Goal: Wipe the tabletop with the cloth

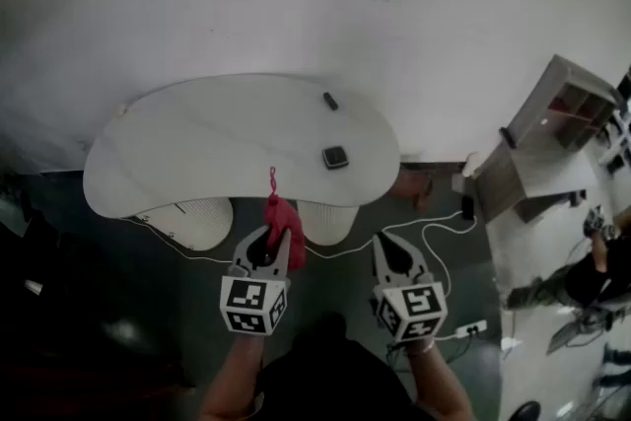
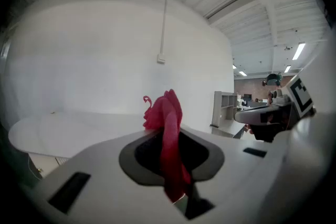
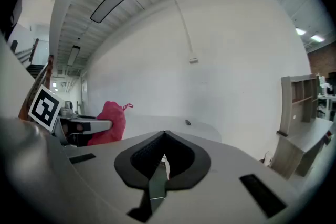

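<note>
A red cloth (image 1: 280, 216) is bunched between the jaws of my left gripper (image 1: 275, 234), which is shut on it in the air just short of the white table's near edge (image 1: 197, 202). The left gripper view has the cloth (image 2: 167, 128) sticking up past the jaw tips, with the tabletop (image 2: 63, 128) beyond. My right gripper (image 1: 392, 245) hovers beside it on the right, shut and holding nothing. From the right gripper view the cloth (image 3: 107, 122) and the left gripper show at the left, and the tabletop (image 3: 173, 126) lies ahead.
On the tabletop lie a small dark square object (image 1: 335, 157) and a small dark stick-like item (image 1: 330, 101). White stools (image 1: 197, 222) stand under the table. Cables (image 1: 434, 232) run over the floor. A grey shelf unit (image 1: 552, 133) stands at the right, by a person (image 1: 592, 271).
</note>
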Demonstrator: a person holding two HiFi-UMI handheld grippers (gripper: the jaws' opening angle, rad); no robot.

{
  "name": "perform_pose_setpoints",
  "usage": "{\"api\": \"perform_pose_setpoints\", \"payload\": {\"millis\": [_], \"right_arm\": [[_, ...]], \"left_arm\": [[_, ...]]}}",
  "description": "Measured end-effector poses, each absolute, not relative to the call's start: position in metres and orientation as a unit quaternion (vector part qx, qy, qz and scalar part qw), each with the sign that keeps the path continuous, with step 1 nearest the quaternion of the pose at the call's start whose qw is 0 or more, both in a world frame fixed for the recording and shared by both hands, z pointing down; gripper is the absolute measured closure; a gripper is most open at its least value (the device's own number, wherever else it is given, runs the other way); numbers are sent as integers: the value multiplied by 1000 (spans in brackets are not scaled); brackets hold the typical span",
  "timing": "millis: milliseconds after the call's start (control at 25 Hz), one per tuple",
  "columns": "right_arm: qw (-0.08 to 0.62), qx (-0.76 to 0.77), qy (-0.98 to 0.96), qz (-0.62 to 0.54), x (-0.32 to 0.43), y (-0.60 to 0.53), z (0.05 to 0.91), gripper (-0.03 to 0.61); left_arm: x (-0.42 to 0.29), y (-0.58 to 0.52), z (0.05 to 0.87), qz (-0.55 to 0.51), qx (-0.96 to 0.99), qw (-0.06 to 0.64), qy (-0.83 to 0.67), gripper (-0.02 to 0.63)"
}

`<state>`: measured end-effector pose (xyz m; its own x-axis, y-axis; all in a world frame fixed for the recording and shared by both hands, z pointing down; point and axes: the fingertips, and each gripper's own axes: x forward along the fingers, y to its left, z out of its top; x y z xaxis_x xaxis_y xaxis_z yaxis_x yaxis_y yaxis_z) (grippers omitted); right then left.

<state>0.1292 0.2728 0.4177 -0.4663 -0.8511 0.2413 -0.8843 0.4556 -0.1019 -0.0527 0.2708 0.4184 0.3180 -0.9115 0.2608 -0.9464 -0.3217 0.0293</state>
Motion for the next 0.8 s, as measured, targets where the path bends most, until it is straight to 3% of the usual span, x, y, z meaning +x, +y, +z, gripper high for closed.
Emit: {"api": "perform_pose_setpoints", "payload": {"millis": [280,800], "right_arm": [[55,520,-846,104,135,256,413,575],[75,512,-847,121,145,178,420,574]], "left_arm": [[-52,256,419,95,806,92,-577,554],[-54,177,402,105,795,71,-593,554]]}}
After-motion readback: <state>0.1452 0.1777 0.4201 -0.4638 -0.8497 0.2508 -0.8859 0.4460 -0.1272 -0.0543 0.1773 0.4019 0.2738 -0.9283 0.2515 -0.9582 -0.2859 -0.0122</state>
